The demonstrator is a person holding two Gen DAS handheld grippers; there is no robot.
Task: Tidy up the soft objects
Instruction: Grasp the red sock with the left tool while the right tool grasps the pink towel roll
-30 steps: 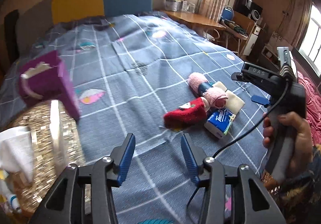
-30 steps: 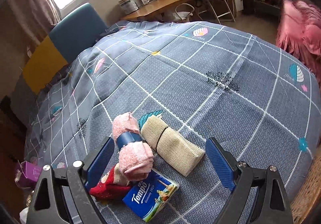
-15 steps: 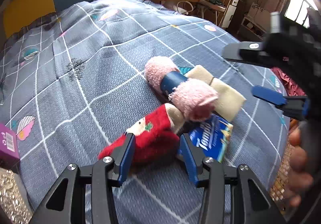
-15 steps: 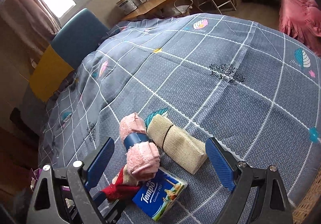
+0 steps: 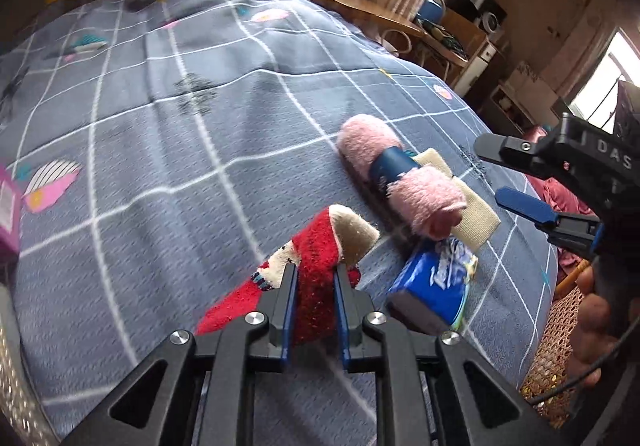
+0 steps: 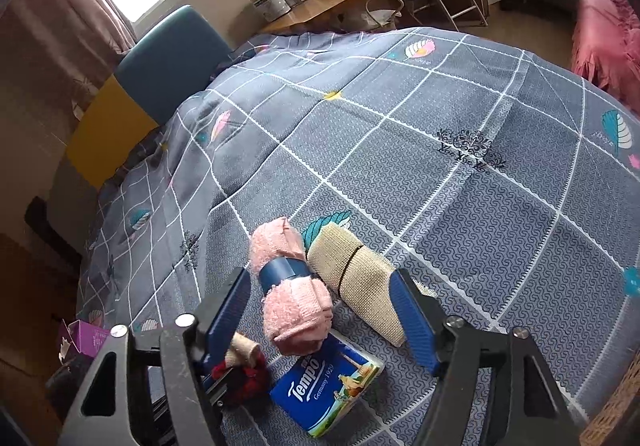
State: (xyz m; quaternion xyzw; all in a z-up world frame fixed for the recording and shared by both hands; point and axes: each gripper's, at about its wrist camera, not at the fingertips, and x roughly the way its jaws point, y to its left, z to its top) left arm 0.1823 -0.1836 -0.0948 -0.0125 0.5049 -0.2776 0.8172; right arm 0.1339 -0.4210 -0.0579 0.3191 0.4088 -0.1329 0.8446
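1. We take the step in hand to be the pick-up of the red sock (image 5: pixel 316 286) from the bed (image 5: pixel 160 150). The left tool (image 5: pixel 314 278) has it between its blue pads, and the jaws are closing on it, already nearly together with the fabric bunched between them.

2. To do this well, we would finish the squeeze before lifting, since the sock is limp and its loose ends hang outside the pads. A lift straight up from the quilt looks safest to us, so the trailing toe does not drag the tissue pack (image 5: pixel 430 292), which lies just beside it.

3. We would keep the sock clear of the pink towel roll (image 5: pixel 400 182) with its blue band, and of the beige cloth roll (image 6: pixel 358 274) touching that.

4. The right tool (image 6: pixel 320 310) has its jaws closing from a wide spread, but they are not yet pressing on anything. In its own view the pink roll and the beige roll both sit between the pads, neither visibly gripped.

5. We judge the risk here to be catching two rolls at once. We would centre that tool on one roll only before closing it further.

6. Where the sock should go we cannot tell from these views.
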